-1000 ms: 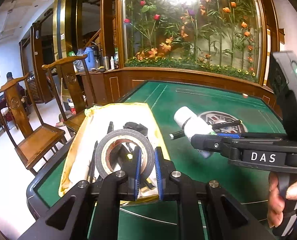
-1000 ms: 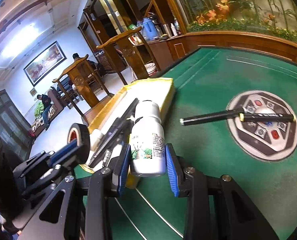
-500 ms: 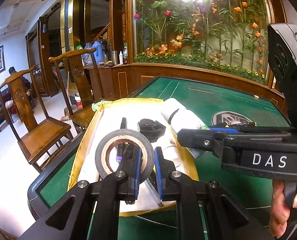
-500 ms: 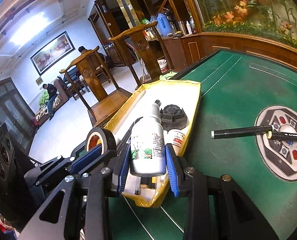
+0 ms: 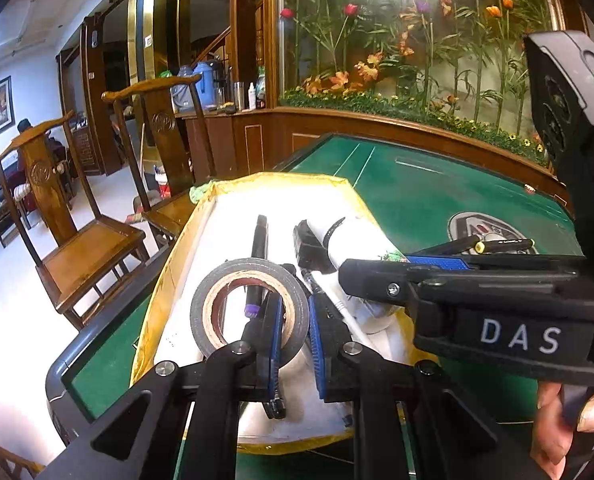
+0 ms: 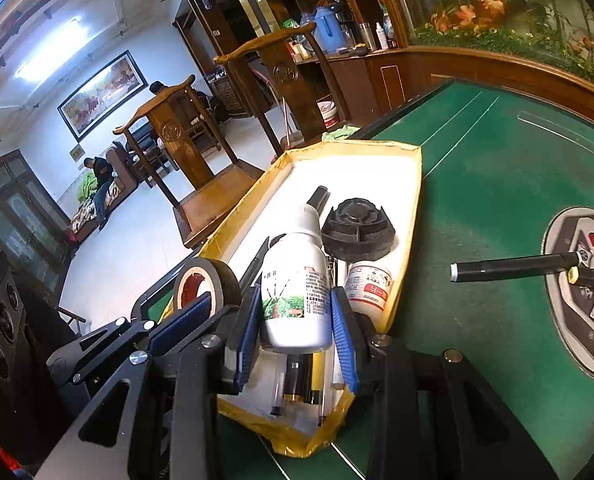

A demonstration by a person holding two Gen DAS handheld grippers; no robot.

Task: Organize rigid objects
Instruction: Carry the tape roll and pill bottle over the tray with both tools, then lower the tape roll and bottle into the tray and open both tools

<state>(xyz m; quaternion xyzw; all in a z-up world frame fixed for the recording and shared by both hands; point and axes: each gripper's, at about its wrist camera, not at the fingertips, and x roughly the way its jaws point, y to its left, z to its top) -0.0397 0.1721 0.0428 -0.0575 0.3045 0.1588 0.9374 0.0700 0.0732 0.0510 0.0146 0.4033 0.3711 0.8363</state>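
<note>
My left gripper (image 5: 293, 340) is shut on a roll of black tape (image 5: 233, 312) and holds it upright above the near end of a yellow-edged white tray (image 5: 233, 208). My right gripper (image 6: 297, 328) is shut on a white bottle with a green label (image 6: 297, 280), held over the same tray (image 6: 417, 184). The tape also shows in the right wrist view (image 6: 207, 284). In the tray lie a black round cap (image 6: 359, 226), a small white bottle (image 6: 369, 286) and several pens.
Two black markers (image 6: 513, 266) lie on the green table by the round centre panel (image 6: 585, 292). Wooden chairs (image 5: 77, 216) stand left of the table. A wooden ledge with plants runs behind.
Both grippers have moved left over the tray with their loads. The bottle now hangs above the tray's contents instead of over the green felt.
</note>
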